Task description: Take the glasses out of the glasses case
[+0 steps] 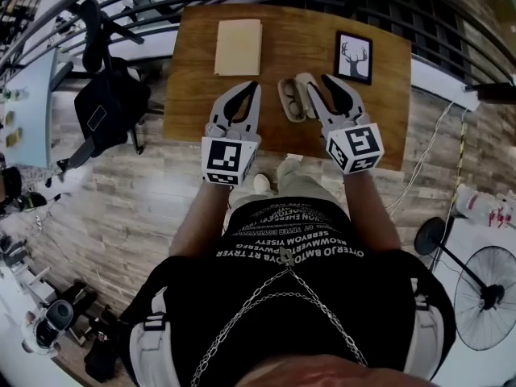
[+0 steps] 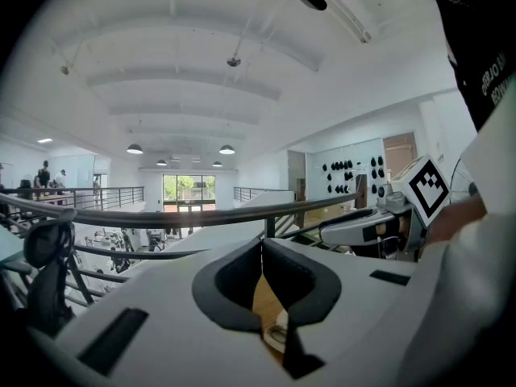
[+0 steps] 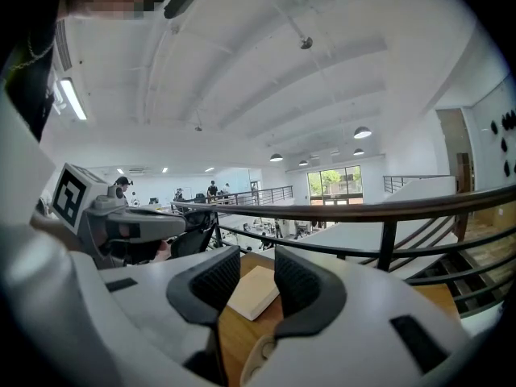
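Observation:
A cream glasses case [image 1: 290,101] lies open on the wooden table [image 1: 193,95], between my two grippers. Its inside looks dark, and I cannot make out the glasses. My left gripper [image 1: 254,85] hovers just left of the case, jaws together and holding nothing. My right gripper [image 1: 326,79] is at the case's right side, jaws a little apart and empty. In the left gripper view the shut gripper [image 2: 262,252] shows a sliver of the case [image 2: 278,334] below the tips. In the right gripper view the gripper [image 3: 256,276] frames the table, with the case rim [image 3: 256,363] low down.
A beige book [image 1: 239,47] lies at the table's far left, also visible ahead between the right jaws as the book [image 3: 254,291]. A framed deer picture [image 1: 353,57] sits at the far right. A black railing [image 3: 363,210] runs behind the table. A fan [image 1: 484,297] stands on the floor.

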`<state>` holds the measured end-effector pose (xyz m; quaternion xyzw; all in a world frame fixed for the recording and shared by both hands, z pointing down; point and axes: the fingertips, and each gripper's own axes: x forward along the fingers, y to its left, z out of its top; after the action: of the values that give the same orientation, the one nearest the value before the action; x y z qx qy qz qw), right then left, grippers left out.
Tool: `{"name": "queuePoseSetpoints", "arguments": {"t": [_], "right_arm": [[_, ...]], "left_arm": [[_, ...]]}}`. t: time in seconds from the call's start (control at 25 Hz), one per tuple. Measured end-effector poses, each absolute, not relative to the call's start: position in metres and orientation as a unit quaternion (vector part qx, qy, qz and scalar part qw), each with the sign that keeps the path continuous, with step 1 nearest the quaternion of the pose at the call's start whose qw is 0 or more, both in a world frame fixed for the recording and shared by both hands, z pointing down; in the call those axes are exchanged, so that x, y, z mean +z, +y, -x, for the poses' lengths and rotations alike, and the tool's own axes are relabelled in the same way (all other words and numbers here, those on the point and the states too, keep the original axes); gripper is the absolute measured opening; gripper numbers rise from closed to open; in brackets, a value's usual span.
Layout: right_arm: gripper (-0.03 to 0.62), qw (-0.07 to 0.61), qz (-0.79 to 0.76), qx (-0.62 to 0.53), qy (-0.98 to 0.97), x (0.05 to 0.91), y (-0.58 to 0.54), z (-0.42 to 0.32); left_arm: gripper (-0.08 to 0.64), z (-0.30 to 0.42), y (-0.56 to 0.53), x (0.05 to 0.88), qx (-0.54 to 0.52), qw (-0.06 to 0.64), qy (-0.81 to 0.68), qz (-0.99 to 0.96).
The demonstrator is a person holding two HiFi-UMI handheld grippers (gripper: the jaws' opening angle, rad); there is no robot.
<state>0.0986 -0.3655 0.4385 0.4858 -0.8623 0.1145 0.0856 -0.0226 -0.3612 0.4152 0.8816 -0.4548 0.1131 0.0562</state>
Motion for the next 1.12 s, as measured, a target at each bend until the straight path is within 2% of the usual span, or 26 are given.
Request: {"name": "queuePoseSetpoints", "arguments": {"t": [1.12], "right_arm": [[0.127, 0.137, -0.457, 0.183, -0.860, 0.541, -0.390, -0.107]], "left_arm": [[0.029, 0.002, -0.379, 0.468, 0.138, 0.091, -0.451, -0.877]]}}
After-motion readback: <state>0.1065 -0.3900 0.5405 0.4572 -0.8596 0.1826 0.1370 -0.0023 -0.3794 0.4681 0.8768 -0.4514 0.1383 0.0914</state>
